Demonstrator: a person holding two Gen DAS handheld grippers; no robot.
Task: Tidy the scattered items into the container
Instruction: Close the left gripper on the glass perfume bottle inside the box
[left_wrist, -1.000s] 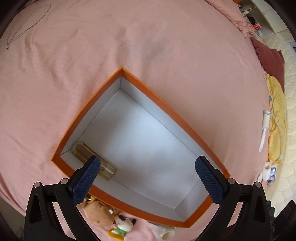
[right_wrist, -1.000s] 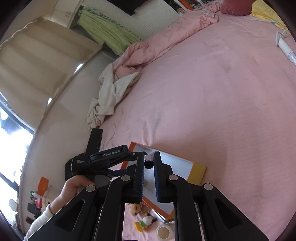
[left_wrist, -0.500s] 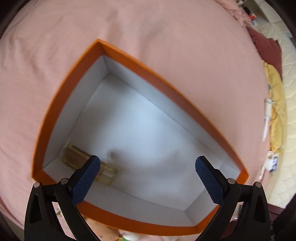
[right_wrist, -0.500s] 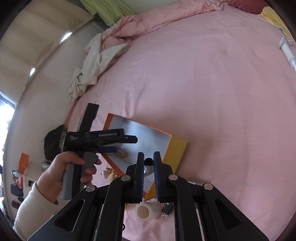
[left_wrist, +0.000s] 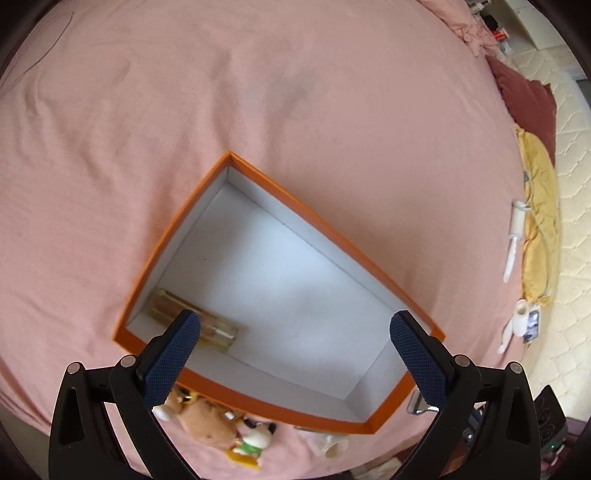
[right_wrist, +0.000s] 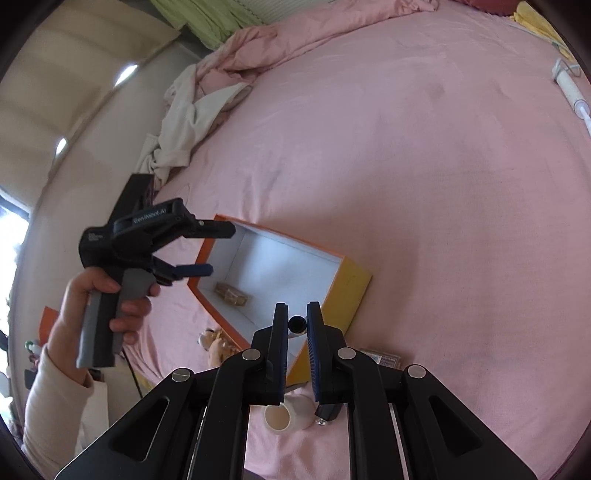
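Left wrist view: left gripper (left_wrist: 295, 332), jaws wide and empty, has risen off the orange box (left_wrist: 177, 236) holding an amber block (left_wrist: 221, 332); right gripper (right_wrist: 297, 325) carries a small dark cylinder (right_wrist: 296, 324) boxward.

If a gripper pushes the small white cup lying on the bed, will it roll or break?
The cup lies on its side, so it would probably roll in a curve. The soft bed should slow it and cushion it. Whether its material is fragile cannot be told.

- I see my left gripper (left_wrist: 293, 341) spread wide above the orange box (left_wrist: 177, 229) on the pink bedsheet (left_wrist: 295, 92).
- Clear amber block (left_wrist: 218, 330) lies in box's near-left corner.
- Plush toy (left_wrist: 201, 415) and small figure (left_wrist: 253, 439) lie just outside box's near wall.
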